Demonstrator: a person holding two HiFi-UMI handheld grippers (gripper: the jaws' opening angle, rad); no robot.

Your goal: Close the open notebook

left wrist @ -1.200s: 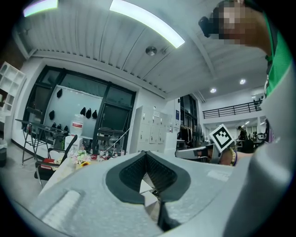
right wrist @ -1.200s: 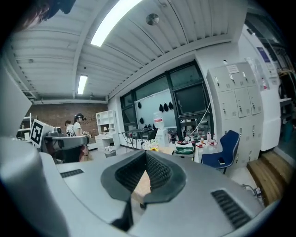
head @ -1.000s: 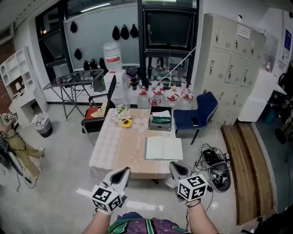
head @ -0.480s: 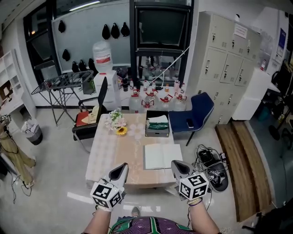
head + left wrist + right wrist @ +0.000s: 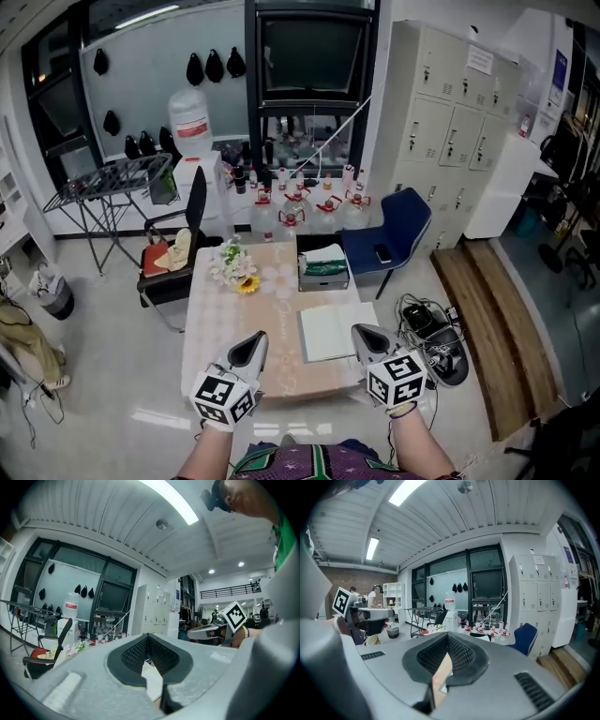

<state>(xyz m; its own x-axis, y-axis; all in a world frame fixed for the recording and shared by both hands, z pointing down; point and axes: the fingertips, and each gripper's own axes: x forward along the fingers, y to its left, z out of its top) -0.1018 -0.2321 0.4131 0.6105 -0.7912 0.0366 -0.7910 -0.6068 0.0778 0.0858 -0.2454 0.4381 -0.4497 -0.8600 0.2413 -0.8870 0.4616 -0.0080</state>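
Where the open notebook (image 5: 328, 331) ends, the right claw (image 5: 360, 334) (shut) hovers.

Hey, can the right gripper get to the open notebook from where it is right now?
Probably yes. The right gripper hovers by the right edge of the notebook, and nothing on the table stands between them. Its jaws are shut, so it may need to open first.

Open white paper notebook (image 5: 330, 330) on right half of cloth-covered rectangular bench (image 5: 230, 319); grey open-top box (image 5: 323, 266) behind it, mixed flower bunch (image 5: 232, 265) back left, blue padded chair (image 5: 389, 234) beyond back-right corner.
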